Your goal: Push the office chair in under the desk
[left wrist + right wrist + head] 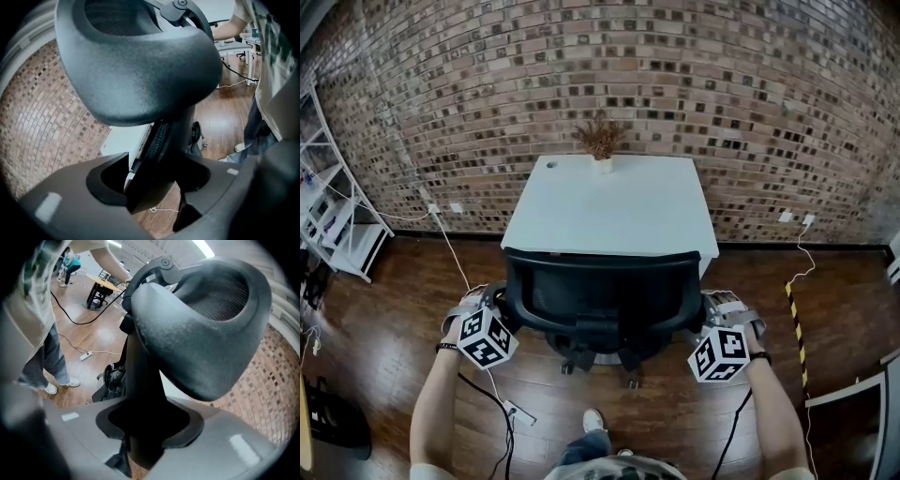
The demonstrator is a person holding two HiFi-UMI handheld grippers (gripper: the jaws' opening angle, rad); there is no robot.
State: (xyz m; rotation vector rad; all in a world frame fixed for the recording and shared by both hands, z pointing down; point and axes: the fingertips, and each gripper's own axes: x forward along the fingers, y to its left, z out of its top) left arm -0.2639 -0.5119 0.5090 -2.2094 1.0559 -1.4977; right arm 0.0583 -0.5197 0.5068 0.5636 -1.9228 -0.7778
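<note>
The black mesh office chair [600, 281] stands with its seat partly under the white desk [609, 206], its back toward me. My left gripper [499, 302] is at the chair's left armrest and my right gripper [710, 305] at the right one. In the left gripper view the armrest pad [140, 61] looms above and its post [164, 145] runs down between the jaws of the left gripper [154, 187], which are closed on it. In the right gripper view the other pad [201, 329] sits over its post [140, 376], which fills the gap of the right gripper [140, 427].
A dried plant [601, 139] stands at the desk's far edge against the brick wall [722, 84]. A white shelf [333, 216] is at the left, a black bag [333, 422] below it. A power strip [517, 411] with cables lies on the wood floor; striped tape [794, 319] at the right.
</note>
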